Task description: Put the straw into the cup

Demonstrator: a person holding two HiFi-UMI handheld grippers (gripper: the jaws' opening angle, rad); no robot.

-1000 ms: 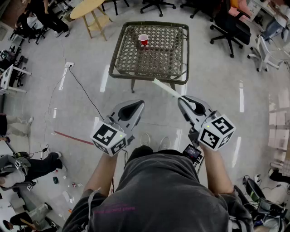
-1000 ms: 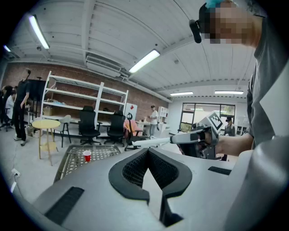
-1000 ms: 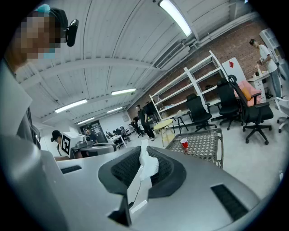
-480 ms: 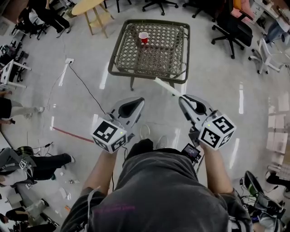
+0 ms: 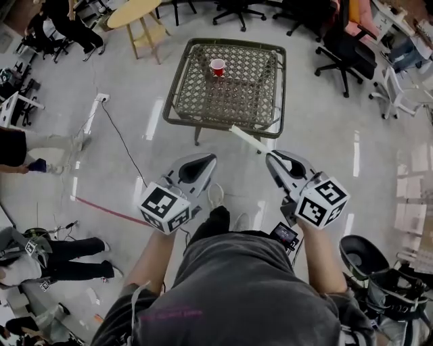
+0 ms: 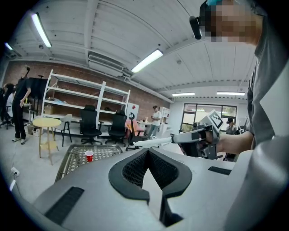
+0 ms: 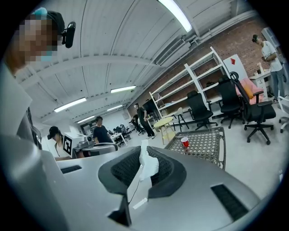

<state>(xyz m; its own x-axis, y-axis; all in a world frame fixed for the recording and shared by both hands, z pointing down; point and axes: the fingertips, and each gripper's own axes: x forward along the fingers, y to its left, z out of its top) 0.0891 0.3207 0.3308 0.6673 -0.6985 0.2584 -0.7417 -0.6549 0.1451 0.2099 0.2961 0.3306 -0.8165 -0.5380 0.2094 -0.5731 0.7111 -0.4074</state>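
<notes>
A small red cup [image 5: 217, 66] stands near the far edge of a low lattice-top table [image 5: 181, 101]; it also shows in the left gripper view [image 6: 89, 155] and the right gripper view [image 7: 184, 142]. My right gripper [image 5: 270, 155] is shut on a white wrapped straw [image 5: 247, 138], which points forward and left toward the table's near edge. The straw [image 7: 147, 164] sits between the dark pads. My left gripper [image 5: 207, 159] hangs beside it, jaws together, holding nothing. From the left gripper view [image 6: 148, 152] I see the straw [image 6: 151, 142] sticking out of the right gripper [image 6: 181, 138].
Black office chairs [image 5: 345, 37] stand beyond and right of the table. A round wooden stool [image 5: 139, 17] is at the far left. A cable [image 5: 122, 138] runs across the floor on the left. People [image 5: 47, 250] are on the floor at left.
Both grippers have shifted slightly toward the table. The straw stays held in the right gripper. People at the left edge have moved.
</notes>
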